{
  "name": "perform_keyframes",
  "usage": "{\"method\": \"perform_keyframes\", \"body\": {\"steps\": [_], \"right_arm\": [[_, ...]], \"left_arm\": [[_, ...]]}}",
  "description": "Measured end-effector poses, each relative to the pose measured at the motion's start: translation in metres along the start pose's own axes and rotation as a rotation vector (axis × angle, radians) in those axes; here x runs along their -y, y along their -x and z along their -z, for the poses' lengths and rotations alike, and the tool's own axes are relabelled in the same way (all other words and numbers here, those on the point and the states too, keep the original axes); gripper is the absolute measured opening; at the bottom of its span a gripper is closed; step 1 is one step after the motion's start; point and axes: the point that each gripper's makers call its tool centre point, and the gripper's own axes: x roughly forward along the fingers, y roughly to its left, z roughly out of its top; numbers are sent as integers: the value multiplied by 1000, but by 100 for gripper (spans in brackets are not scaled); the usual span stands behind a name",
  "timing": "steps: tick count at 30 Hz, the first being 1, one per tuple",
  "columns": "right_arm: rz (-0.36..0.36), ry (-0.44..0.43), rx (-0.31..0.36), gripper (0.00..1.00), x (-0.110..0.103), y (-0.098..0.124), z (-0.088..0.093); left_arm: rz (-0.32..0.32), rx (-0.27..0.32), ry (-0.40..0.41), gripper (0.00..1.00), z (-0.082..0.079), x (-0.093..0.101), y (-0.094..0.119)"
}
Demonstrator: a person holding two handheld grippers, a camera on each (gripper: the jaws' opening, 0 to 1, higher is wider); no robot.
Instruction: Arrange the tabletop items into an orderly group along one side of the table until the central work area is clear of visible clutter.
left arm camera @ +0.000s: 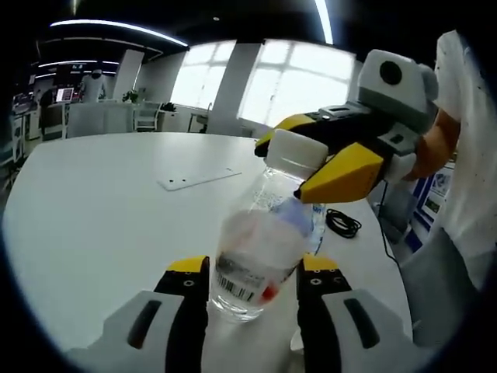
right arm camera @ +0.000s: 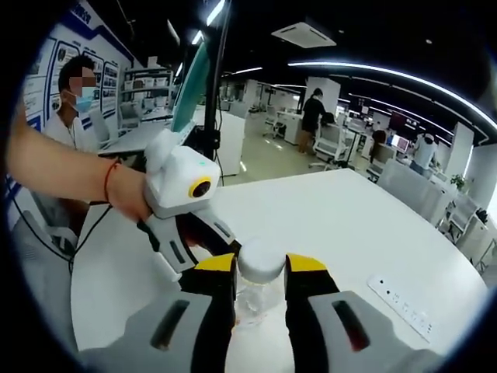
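Left gripper [left arm camera: 253,278]: jaws closed on the bottle [left arm camera: 260,249] body, above the white table [left arm camera: 101,210].
Right gripper [right arm camera: 259,268]: jaws pinch the white cap [right arm camera: 261,263].
Left gripper view extras: black cable [left arm camera: 342,224], flat plate [left arm camera: 199,179].
Right gripper view extra: power strip [right arm camera: 398,303].
Bottle: clear, tilted, barcode label.

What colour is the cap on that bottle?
White. The cap on the clear bottle shows best in the left gripper view.

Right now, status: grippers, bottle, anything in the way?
Left gripper shut on the bottle body. Right gripper shut on its white cap. Black cable coiled at table edge.
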Motion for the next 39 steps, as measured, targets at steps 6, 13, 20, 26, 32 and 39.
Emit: {"method": "perform_keyframes", "body": {"steps": [6, 13, 20, 26, 32, 39], "right_arm": [[-3, 4, -4, 23, -1, -1, 1], [-8, 0, -6, 27, -1, -1, 1], [-20, -5, 0, 32, -1, -1, -2], [-22, -16, 8, 35, 1, 2, -5], [-30, -27, 27, 37, 3, 7, -10], [-33, -36, 45, 40, 7, 17, -15]], "left_arm": [[-1, -3, 1, 45, 1, 0, 0], [2, 2, 9, 46, 2, 2, 1], [3, 3, 12, 49, 1, 2, 1], [4, 0, 12, 51, 1, 4, 3], [-9, 0, 12, 53, -1, 5, 9], [-30, 1, 17, 57, -3, 6, 18]]}}
